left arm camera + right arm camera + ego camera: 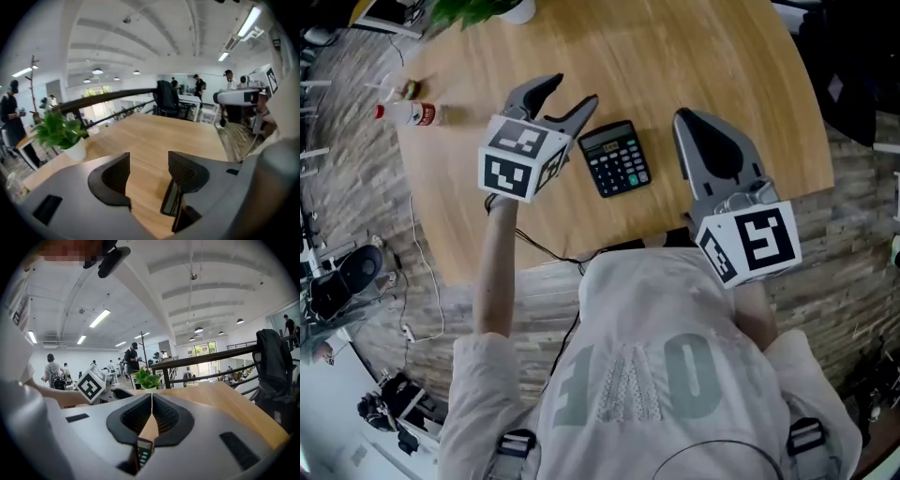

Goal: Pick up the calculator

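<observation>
A black calculator (616,157) lies flat on the round wooden table (694,56), near its front edge. My left gripper (572,98) hovers just left of the calculator's far corner, jaws open with only bare wood between them. In the left gripper view (147,164) a dark edge of the calculator (171,199) shows under the right-hand jaw. My right gripper (686,117) hangs to the right of the calculator, its jaws shut on nothing. In the right gripper view (151,397) the calculator (143,451) shows low down, through the gap behind the closed jaws.
A small bottle (417,114) lies at the table's left edge. A potted plant (502,9) stands at the far rim. A black cable (548,251) runs below the front edge. People and a chair with a jacket (272,362) are beyond the table.
</observation>
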